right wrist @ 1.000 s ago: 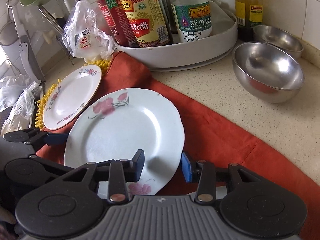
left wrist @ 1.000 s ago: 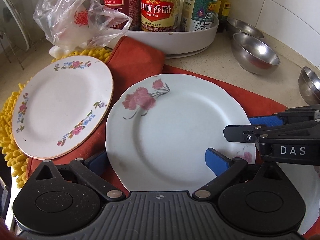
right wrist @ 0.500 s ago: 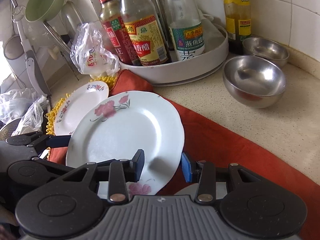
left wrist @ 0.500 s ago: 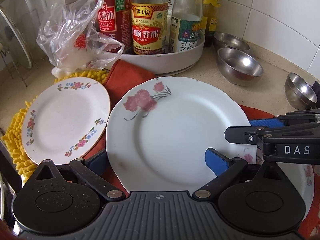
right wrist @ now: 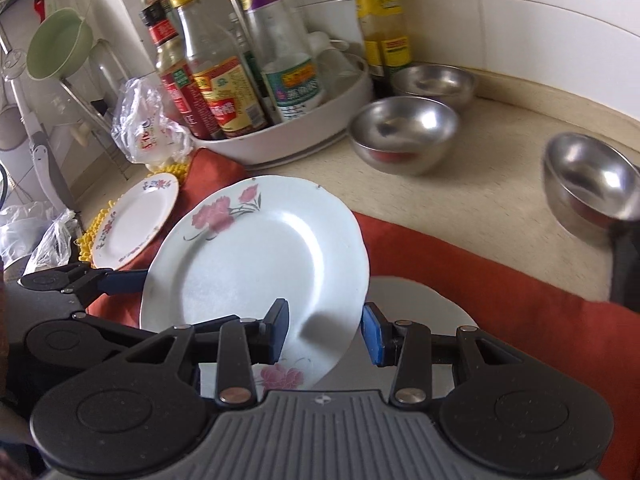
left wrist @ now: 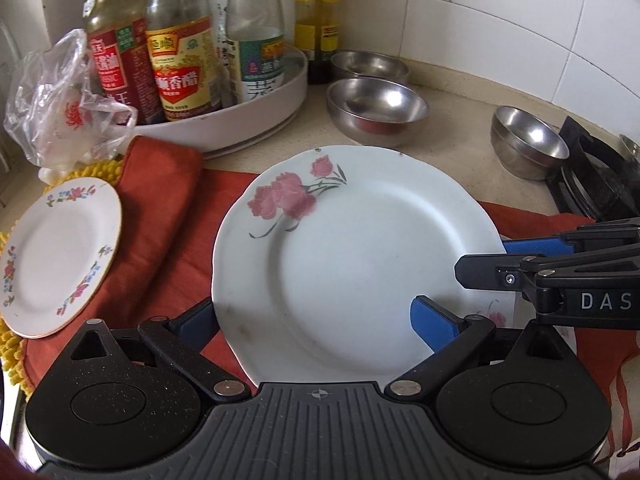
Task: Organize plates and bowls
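A large white plate with red flowers [left wrist: 360, 264] is lifted above the red cloth [left wrist: 168, 208], tilted. My left gripper [left wrist: 316, 320] holds its near rim, one finger under and one over it. My right gripper [right wrist: 325, 330] grips the plate's right rim [right wrist: 256, 256], and shows in the left wrist view [left wrist: 520, 264]. A second white plate [right wrist: 416, 304] lies on the cloth beneath. A small floral plate [left wrist: 56, 256] sits at the left on a yellow mat. Three steel bowls [left wrist: 376, 108] [left wrist: 528, 140] [left wrist: 368, 66] stand at the back.
A white round tray [left wrist: 240, 120] with sauce bottles stands at the back. A clear plastic bag [left wrist: 60, 96] lies left of it. A black stove grate [left wrist: 596, 176] is at the far right. A green bowl [right wrist: 60, 50] sits in a rack at the left.
Both grippers have lifted the large flowered plate up and toward the right. A second plate now shows on the cloth underneath, and the small floral plate has dropped away to the left.
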A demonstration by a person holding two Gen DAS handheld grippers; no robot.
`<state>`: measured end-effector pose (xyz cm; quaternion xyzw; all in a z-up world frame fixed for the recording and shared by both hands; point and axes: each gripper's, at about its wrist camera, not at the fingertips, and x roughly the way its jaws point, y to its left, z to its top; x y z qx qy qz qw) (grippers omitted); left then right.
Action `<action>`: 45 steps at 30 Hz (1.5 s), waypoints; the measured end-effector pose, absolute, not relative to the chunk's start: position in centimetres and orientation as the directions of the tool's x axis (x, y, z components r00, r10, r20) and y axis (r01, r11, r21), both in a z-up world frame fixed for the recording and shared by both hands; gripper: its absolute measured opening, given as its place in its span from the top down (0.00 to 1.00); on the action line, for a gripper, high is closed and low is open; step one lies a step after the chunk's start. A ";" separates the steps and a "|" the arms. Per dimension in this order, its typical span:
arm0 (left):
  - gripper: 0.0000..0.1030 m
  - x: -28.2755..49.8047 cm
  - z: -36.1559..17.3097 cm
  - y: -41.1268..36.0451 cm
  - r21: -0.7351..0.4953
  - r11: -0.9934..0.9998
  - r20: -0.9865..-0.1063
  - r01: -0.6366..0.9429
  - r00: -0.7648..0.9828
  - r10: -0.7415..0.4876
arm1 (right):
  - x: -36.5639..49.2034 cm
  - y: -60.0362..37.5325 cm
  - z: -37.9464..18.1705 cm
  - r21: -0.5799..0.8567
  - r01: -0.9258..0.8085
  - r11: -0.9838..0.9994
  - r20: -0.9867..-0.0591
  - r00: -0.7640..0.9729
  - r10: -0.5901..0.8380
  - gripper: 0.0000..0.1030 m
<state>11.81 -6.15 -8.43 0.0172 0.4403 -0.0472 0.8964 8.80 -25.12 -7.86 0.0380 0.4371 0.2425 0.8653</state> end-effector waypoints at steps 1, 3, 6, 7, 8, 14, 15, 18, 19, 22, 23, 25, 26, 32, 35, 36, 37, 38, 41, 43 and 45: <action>0.02 11.7 -8.6 -6.7 -0.009 0.994 -0.793 0.112 0.604 -0.075 | 8.5 -25.7 -8.0 0.279 -0.375 0.884 -0.741 0.502 0.447 0.62; 0.02 11.5 -8.8 -7.8 -0.006 0.990 -0.799 0.138 0.595 -0.088 | 7.8 -27.0 -8.3 0.280 -0.352 0.893 -0.749 0.502 0.433 0.62; 0.02 11.1 -9.3 -9.2 -0.007 0.986 -0.808 0.167 0.580 -0.104 | 6.9 -28.5 -8.8 0.283 -0.325 0.902 -0.757 0.501 0.419 0.62; 0.02 11.0 -9.5 -9.6 -0.007 0.984 -0.810 0.176 0.576 -0.109 | 6.6 -29.0 -9.1 0.285 -0.316 0.905 -0.760 0.501 0.414 0.62; 0.02 10.8 -9.6 -10.1 -0.006 0.983 -0.813 0.184 0.571 -0.112 | 6.4 -29.4 -9.2 0.286 -0.309 0.907 -0.763 0.499 0.410 0.62; 0.01 10.0 -10.7 -11.5 -0.018 0.980 -0.826 0.201 0.549 -0.127 | 5.4 -30.8 -9.7 0.267 -0.291 0.919 -0.772 0.505 0.385 0.61; 0.01 10.0 -10.7 -11.6 -0.017 0.979 -0.825 0.203 0.550 -0.129 | 5.3 -30.9 -9.7 0.258 -0.293 0.921 -0.772 0.510 0.379 0.62; 0.01 10.0 -10.9 -12.0 -0.015 0.978 -0.825 0.209 0.550 -0.130 | 5.0 -31.2 -9.6 0.237 -0.302 0.923 -0.769 0.522 0.369 0.61; 0.01 10.0 -10.9 -12.1 -0.018 0.977 -0.826 0.211 0.547 -0.133 | 4.8 -31.3 -9.6 0.232 -0.304 0.924 -0.768 0.526 0.366 0.61; 0.01 10.1 -11.1 -12.3 -0.031 0.977 -0.829 0.212 0.541 -0.143 | 4.7 -31.4 -9.6 0.213 -0.310 0.926 -0.767 0.534 0.355 0.60; 0.01 10.0 -11.1 -12.4 -0.029 0.976 -0.828 0.214 0.541 -0.143 | 4.6 -31.4 -9.6 0.206 -0.311 0.928 -0.768 0.536 0.350 0.60; 0.02 9.8 -11.1 -12.8 -0.011 0.973 -0.826 0.231 0.546 -0.139 | 4.4 -31.7 -9.7 0.198 -0.321 0.926 -0.769 0.535 0.349 0.59; 0.02 9.7 -11.1 -12.9 -0.005 0.972 -0.825 0.233 0.549 -0.136 | 4.3 -32.0 -9.7 0.207 -0.325 0.923 -0.765 0.534 0.360 0.59; 0.00 9.8 -11.2 -12.3 -0.015 0.973 -0.825 0.229 0.547 -0.142 | 4.6 -33.2 -10.4 0.247 -0.280 0.928 -0.779 0.512 0.362 0.59; 0.00 10.0 -11.5 -11.7 -0.054 0.973 -0.827 0.226 0.536 -0.170 | 4.9 -32.8 -11.0 0.302 -0.283 0.910 -0.780 0.476 0.407 0.58; 0.00 10.3 -11.6 -11.3 -0.078 0.972 -0.829 0.222 0.528 -0.187 | 5.0 -32.8 -11.3 0.313 -0.276 0.909 -0.777 0.476 0.411 0.57; 0.00 10.6 -11.8 -11.0 -0.114 0.969 -0.831 0.221 0.513 -0.214 | 5.3 -33.0 -11.4 0.337 -0.262 0.904 -0.774 0.469 0.425 0.56; 0.00 10.9 -12.0 -10.6 -0.150 0.964 -0.831 0.219 0.500 -0.243 | 5.5 -33.0 -11.5 0.348 -0.255 0.902 -0.773 0.466 0.430 0.56; 0.00 11.4 -12.0 -10.9 -0.145 0.959 -0.826 0.242 0.503 -0.252 | 5.8 -33.0 -11.5 0.349 -0.256 0.902 -0.774 0.464 0.431 0.57; 0.00 11.5 -12.0 -11.1 -0.140 0.959 -0.827 0.248 0.503 -0.251 | 5.9 -33.1 -11.5 0.355 -0.244 0.902 -0.774 0.465 0.430 0.58; 0.01 11.3 -11.9 -11.1 -0.136 0.960 -0.826 0.246 0.507 -0.247 | 5.7 -32.9 -11.5 0.346 -0.243 0.906 -0.775 0.471 0.422 0.58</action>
